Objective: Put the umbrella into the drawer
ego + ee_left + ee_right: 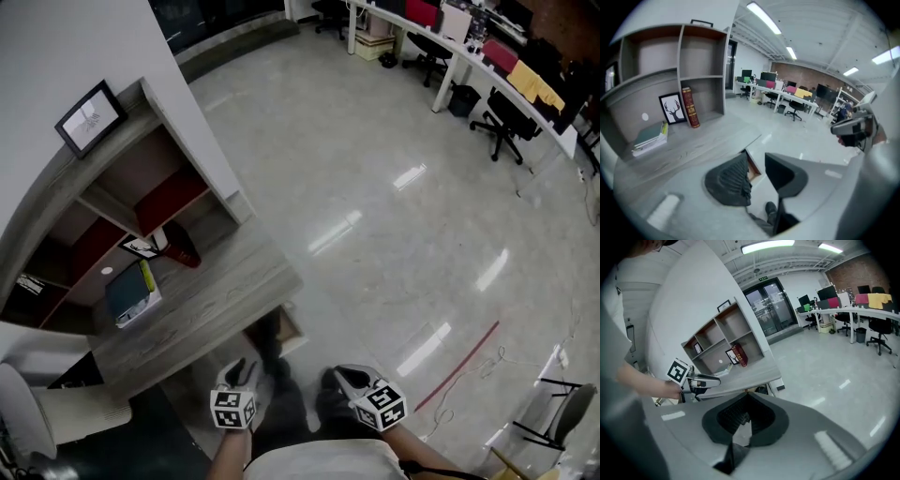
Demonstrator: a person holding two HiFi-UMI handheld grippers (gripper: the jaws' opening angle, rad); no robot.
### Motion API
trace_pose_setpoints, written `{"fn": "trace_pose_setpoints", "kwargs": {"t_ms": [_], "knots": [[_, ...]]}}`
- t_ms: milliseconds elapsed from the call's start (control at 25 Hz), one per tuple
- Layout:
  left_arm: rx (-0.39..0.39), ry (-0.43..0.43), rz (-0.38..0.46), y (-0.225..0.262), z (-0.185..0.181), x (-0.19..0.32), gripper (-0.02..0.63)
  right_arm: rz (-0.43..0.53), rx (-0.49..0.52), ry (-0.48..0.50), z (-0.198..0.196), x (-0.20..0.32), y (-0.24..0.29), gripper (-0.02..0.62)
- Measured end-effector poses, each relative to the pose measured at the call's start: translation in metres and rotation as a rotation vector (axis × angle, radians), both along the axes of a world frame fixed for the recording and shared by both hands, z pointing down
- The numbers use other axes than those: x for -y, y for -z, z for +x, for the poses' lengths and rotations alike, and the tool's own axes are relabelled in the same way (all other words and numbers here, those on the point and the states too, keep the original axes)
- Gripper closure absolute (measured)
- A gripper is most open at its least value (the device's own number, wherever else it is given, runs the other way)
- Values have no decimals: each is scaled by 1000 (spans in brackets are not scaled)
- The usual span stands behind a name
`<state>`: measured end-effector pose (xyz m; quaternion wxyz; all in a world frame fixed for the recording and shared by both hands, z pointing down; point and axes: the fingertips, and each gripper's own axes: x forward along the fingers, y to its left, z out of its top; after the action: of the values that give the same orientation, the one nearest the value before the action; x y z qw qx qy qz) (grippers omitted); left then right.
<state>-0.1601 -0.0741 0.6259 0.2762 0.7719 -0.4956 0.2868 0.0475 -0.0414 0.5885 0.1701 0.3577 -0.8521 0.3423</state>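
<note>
My left tongs (754, 156) stood part open, a ribbed black pad facing a smooth black one, with nothing between them but a look down at the drawer. My right tongs (747, 397) had their tips together on nothing.

Neither held the umbrella, and I could not find it plainly in any view. A dark shape (267, 339) just beside the drawer may or may not have been it, so I could not tell its long axis.

The drawer (293, 323) stuck out a little from under the bench's (206, 300) near corner, pale wood inside, ahead of and below both tongs. I judged the left pair the nearer.

The bench was grey wood grain, with open shelves (141, 192) along its back and a red book (183, 246) and stacked books (131, 295) on top. Beyond the bench ran glossy floor (375, 187).
</note>
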Motion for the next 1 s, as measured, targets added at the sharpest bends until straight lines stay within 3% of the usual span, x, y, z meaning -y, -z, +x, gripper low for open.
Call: {"fn": "trace_pose_setpoints", "kwargs": {"t_ms": [440, 760, 1000], "knots": [[-39, 106, 142, 76, -14, -55, 537, 73, 13, 91, -15, -25, 47, 589], [-66, 112, 200, 111, -33, -91, 601, 122, 7, 94, -38, -48, 76, 589], [-109, 87, 218, 134, -55, -125, 603, 152, 0, 45, -61, -78, 97, 589]]}}
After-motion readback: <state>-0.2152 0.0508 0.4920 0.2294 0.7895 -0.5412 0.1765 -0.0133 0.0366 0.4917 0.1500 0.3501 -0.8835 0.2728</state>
